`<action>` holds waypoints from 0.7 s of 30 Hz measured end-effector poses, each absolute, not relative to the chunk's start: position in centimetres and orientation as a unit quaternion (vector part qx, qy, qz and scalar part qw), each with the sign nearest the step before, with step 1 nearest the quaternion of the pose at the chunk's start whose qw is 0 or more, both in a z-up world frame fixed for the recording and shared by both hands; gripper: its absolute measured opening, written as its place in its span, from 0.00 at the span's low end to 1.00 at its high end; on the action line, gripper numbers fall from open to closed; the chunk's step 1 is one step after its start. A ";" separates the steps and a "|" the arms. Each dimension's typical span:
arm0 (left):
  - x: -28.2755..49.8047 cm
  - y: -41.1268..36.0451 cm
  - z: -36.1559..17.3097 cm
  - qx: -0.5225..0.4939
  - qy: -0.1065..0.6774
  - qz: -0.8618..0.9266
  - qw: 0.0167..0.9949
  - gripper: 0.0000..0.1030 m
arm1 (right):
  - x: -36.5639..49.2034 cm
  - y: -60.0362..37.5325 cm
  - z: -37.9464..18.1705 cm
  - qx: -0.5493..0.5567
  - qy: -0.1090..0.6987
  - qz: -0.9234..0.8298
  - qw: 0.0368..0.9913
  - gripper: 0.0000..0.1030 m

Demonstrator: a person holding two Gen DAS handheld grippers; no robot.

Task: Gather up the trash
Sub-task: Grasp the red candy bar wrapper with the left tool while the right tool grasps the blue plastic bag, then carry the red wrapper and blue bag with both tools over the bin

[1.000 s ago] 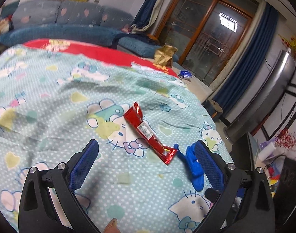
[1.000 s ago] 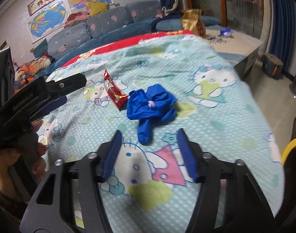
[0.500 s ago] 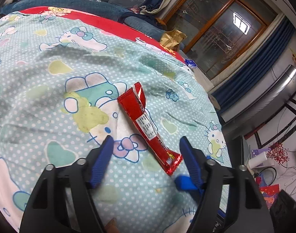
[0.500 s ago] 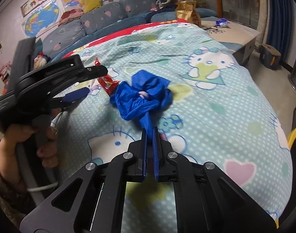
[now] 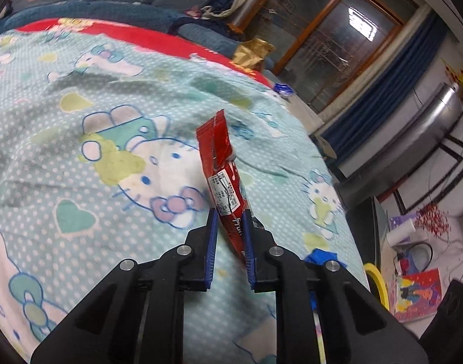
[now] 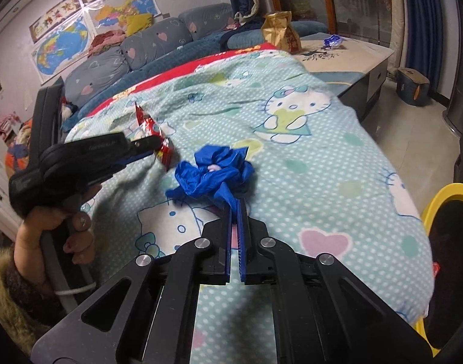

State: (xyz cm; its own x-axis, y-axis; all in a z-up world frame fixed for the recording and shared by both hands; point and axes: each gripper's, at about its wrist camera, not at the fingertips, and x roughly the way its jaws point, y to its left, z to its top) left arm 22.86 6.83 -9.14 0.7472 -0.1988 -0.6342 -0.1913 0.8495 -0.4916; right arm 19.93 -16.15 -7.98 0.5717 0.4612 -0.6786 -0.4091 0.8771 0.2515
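Observation:
My left gripper [image 5: 229, 217] is shut on the lower end of a long red snack wrapper [image 5: 219, 166] and holds it lifted, tilted up off the Hello Kitty bedspread [image 5: 79, 139]. The right wrist view shows that gripper [image 6: 154, 147] and the wrapper [image 6: 152, 132] in the air at the left. My right gripper [image 6: 235, 204] is shut on a tail of a crumpled blue glove [image 6: 214, 174], which rests on the bedspread [image 6: 307, 163]. A corner of the blue glove [image 5: 320, 256] shows by my left gripper's right finger.
A yellow-rimmed bin [image 6: 443, 209] stands at the bed's right edge, also seen in the left wrist view [image 5: 375, 282]. A gold bag [image 6: 281, 32] and a blue wrapper [image 6: 333, 41] lie on a low table [image 6: 364, 57] beyond the bed. A sofa [image 6: 134, 57] lines the far side.
My left gripper has closed on the red wrapper and lifted it off the bedspread. My right gripper, shut on the glove's tail half a second ago, still holds it.

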 end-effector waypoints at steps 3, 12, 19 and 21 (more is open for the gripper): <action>22.2 5.6 -8.4 -0.263 0.350 -0.016 0.899 0.13 | 19.8 -16.8 -7.3 0.034 0.385 0.245 0.889 0.01; 20.6 2.7 -6.7 -0.234 0.338 -0.057 0.910 0.12 | 19.3 -19.1 -5.5 0.036 0.366 0.239 0.899 0.01; 19.5 0.1 -5.3 -0.214 0.328 -0.091 0.915 0.11 | 18.8 -21.1 -4.9 0.039 0.358 0.225 0.905 0.01; 19.3 -0.7 -4.9 -0.206 0.327 -0.101 0.917 0.11 | 18.7 -21.9 -4.8 0.042 0.357 0.218 0.907 0.01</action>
